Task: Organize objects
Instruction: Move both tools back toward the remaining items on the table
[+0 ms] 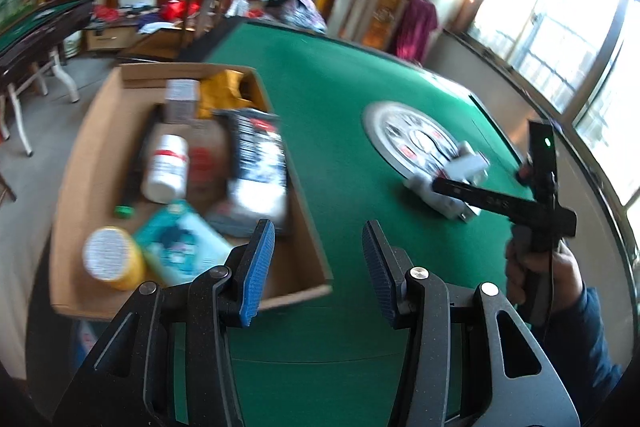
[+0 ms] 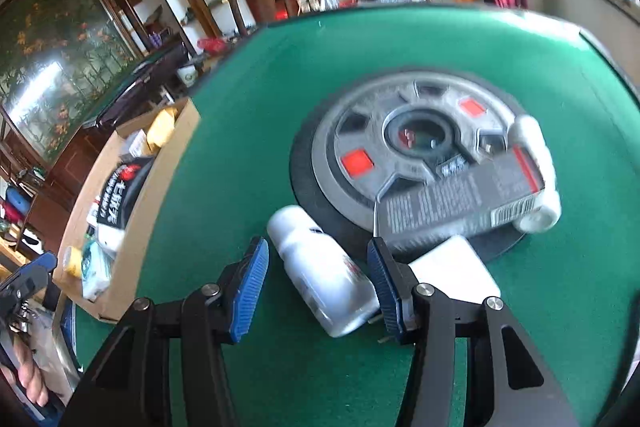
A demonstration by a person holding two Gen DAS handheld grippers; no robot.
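A white bottle [image 2: 324, 275] lies on its side on the green table [image 2: 248, 99], between the fingers of my right gripper [image 2: 316, 255]. It lies close to the right pad, with a gap on the left, so the gripper is open. Just beyond are a grey printed box [image 2: 460, 203], a white plug adapter [image 2: 456, 267] and a white roll [image 2: 536, 179]. My left gripper [image 1: 318, 239] is open and empty over the near right corner of a cardboard box [image 1: 92, 147]. That box holds several items, among them a white bottle [image 1: 166, 167] and a yellow-lidded jar [image 1: 112, 259].
A round grey disc [image 2: 360, 131] is set into the table's middle, and the grey box rests partly on it. A hand [image 1: 532, 267] holds the right gripper at the right of the left wrist view. Chairs, another table and cluttered shelves stand beyond the table.
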